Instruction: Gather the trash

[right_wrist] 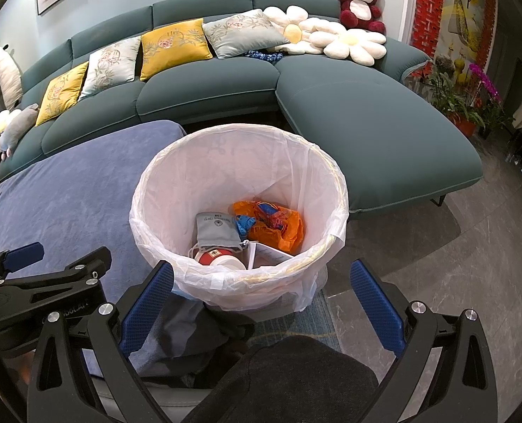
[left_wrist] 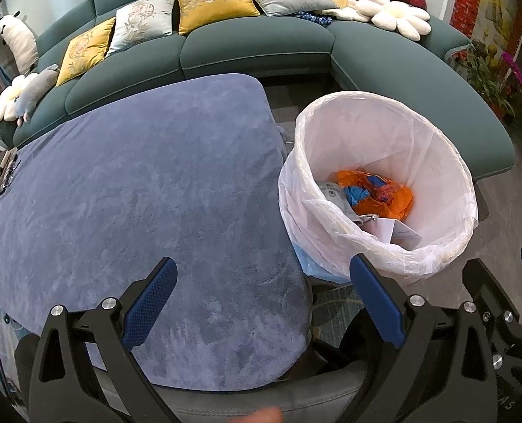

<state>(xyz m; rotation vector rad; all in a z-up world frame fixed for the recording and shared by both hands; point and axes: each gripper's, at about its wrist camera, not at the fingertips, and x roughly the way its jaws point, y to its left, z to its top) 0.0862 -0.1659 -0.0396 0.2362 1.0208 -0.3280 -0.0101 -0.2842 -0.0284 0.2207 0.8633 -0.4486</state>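
A round trash bin with a white plastic liner (left_wrist: 433,130) (right_wrist: 197,162) stands on the floor beside the table. Inside lie an orange plastic bag (left_wrist: 387,197) (right_wrist: 278,229), a grey pouch (right_wrist: 216,231), a red and white cup (right_wrist: 218,259) and white paper (right_wrist: 266,255). My left gripper (left_wrist: 261,299) is open and empty over the near edge of the blue-grey cloth covered table (left_wrist: 137,194). My right gripper (right_wrist: 261,299) is open and empty, just in front of the bin's near rim. The left gripper also shows at the left of the right wrist view (right_wrist: 49,282).
A teal sectional sofa (left_wrist: 261,46) (right_wrist: 366,123) with cushions and plush toys runs behind the table and bin. Small items (left_wrist: 0,176) lie at the table's left edge. Potted flowers (right_wrist: 472,98) stand at the right. A dark-clothed knee (right_wrist: 296,370) is below the right gripper.
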